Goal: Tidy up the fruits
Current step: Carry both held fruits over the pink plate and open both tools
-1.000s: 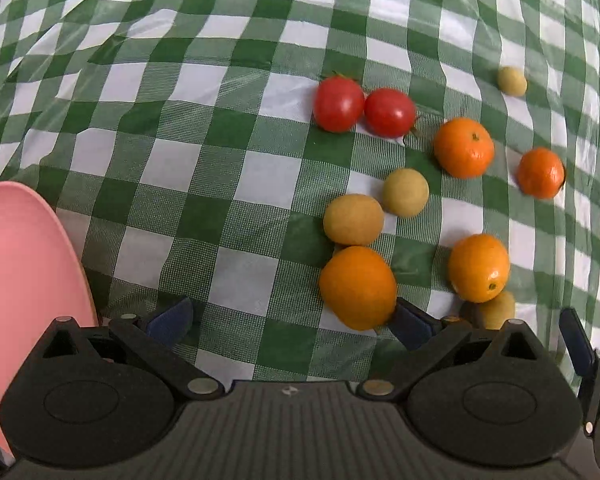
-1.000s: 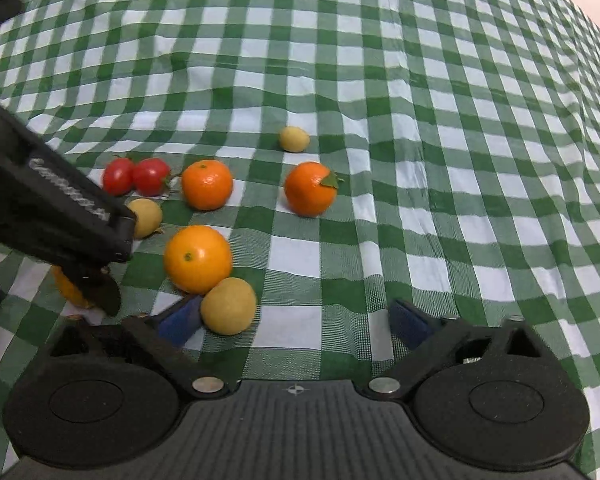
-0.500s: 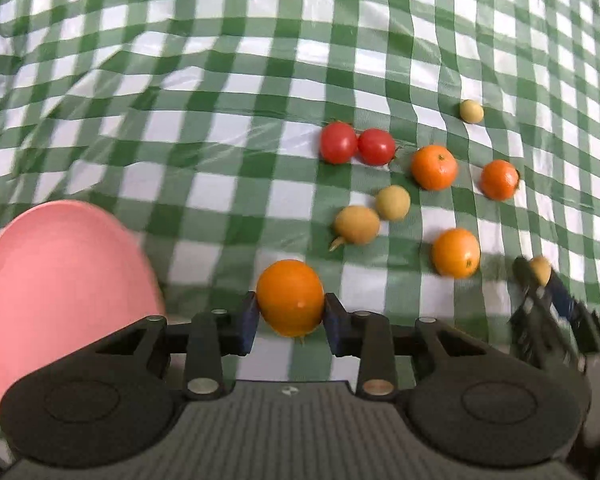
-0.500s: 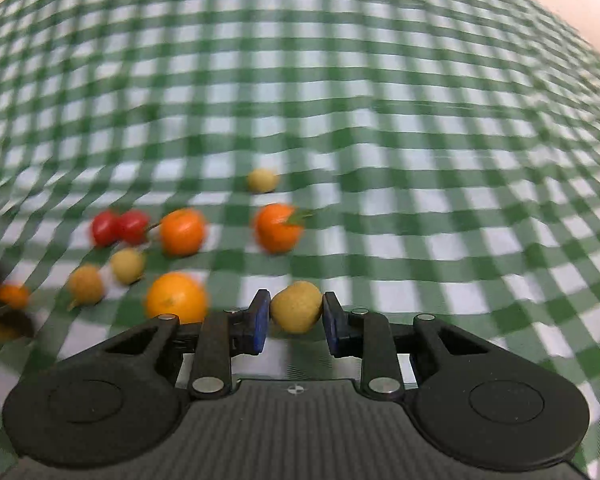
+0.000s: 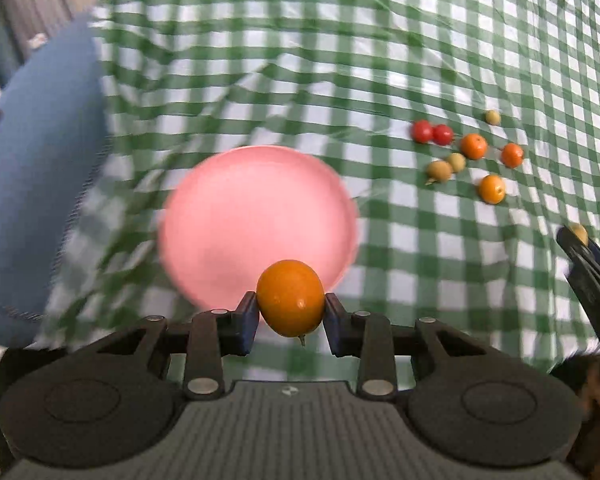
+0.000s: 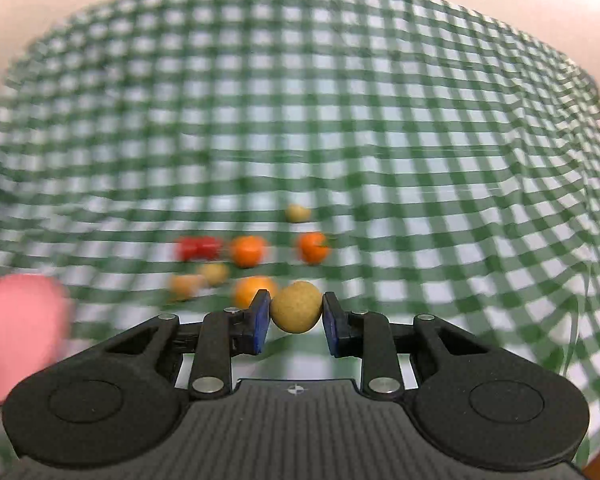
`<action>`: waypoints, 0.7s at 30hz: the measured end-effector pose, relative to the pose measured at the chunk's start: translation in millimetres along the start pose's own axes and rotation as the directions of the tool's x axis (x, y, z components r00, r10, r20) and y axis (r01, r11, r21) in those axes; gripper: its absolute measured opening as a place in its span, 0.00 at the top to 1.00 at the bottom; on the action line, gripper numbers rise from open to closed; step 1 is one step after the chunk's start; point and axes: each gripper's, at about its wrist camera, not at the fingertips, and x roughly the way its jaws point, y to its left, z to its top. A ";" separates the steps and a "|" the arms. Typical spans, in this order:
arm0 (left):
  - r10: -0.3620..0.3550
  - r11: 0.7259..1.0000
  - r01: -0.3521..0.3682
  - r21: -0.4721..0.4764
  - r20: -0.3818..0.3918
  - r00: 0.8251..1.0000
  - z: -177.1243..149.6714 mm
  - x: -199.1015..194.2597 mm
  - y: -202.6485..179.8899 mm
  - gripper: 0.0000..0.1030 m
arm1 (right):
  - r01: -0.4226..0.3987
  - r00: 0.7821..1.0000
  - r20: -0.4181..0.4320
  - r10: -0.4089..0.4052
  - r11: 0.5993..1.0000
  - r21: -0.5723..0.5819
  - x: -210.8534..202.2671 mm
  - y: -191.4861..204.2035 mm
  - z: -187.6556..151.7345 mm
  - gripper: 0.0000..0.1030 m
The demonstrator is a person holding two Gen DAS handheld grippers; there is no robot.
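Note:
My left gripper point(image 5: 291, 312) is shut on an orange point(image 5: 290, 297) and holds it in the air at the near rim of a pink plate point(image 5: 256, 216). My right gripper point(image 6: 297, 316) is shut on a tan round fruit point(image 6: 297, 306), lifted above the cloth; it also shows at the right edge of the left wrist view point(image 5: 579, 233). On the green checked cloth lie two red tomatoes point(image 5: 431, 133), three oranges point(image 5: 473, 146) and three tan fruits point(image 5: 440, 170).
A blue plate point(image 5: 40, 184) lies left of the pink plate, at the table's left edge. The pink plate shows blurred at the left of the right wrist view point(image 6: 18, 332). The checked cloth point(image 6: 420, 140) is wrinkled.
Both grippers closed on their fruits and lifted them. The left gripper swung left with the orange toward the pink plate. The right gripper rose and pulled back with the tan fruit.

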 end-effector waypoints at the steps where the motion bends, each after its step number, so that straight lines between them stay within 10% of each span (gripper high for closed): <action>1: 0.012 1.000 -0.012 -0.003 0.012 1.000 -5.7 -8.0 7.9 0.63 | -0.037 0.999 -0.008 0.038 0.999 0.006 -16.5 8.1 -2.2 0.72; 9: 0.046 0.996 -0.036 -0.083 0.127 0.991 -54.0 -66.6 71.7 0.63 | -0.262 0.965 -0.037 0.261 0.965 -0.020 -99.7 74.0 -5.0 0.72; 21: 0.016 0.992 0.012 -0.125 0.217 0.976 -82.6 -94.6 94.2 0.63 | -0.261 0.964 0.014 0.266 0.952 -0.158 -137.7 105.1 -6.5 0.72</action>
